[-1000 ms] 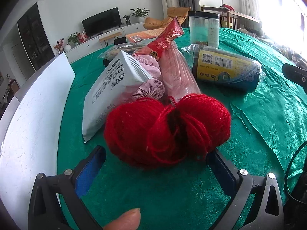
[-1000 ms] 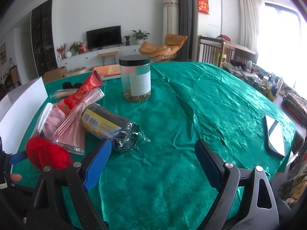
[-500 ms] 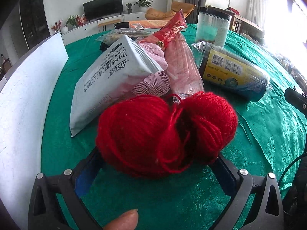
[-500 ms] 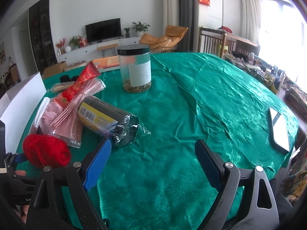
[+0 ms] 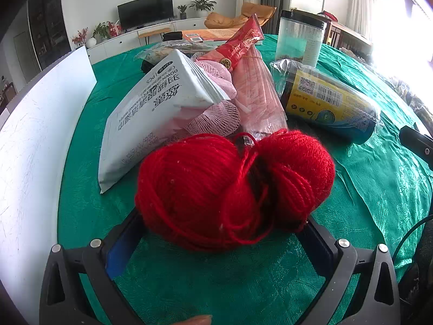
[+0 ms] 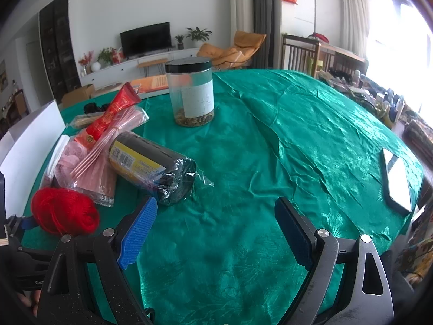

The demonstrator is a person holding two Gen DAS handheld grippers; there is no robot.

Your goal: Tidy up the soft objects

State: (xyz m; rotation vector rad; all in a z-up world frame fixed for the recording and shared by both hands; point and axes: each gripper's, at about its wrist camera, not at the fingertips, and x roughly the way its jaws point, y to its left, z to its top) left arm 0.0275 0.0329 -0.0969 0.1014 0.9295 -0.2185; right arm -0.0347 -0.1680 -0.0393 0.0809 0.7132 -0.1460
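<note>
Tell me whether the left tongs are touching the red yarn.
Touching. In the left wrist view, both fingers of the left tongs press against the sides of the red yarn.

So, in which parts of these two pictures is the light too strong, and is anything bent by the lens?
Left wrist view: the window at upper right is blown white; the white board bows, the red yarn stays sharp. Right wrist view: the same window glare washes the right edge, and the green tablecloth shines and curves like a dome.

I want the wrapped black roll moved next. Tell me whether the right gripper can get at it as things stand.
Probably yes. The right gripper is open and holds nothing, and the roll lies just ahead of its left finger with only bare tablecloth between.
</note>
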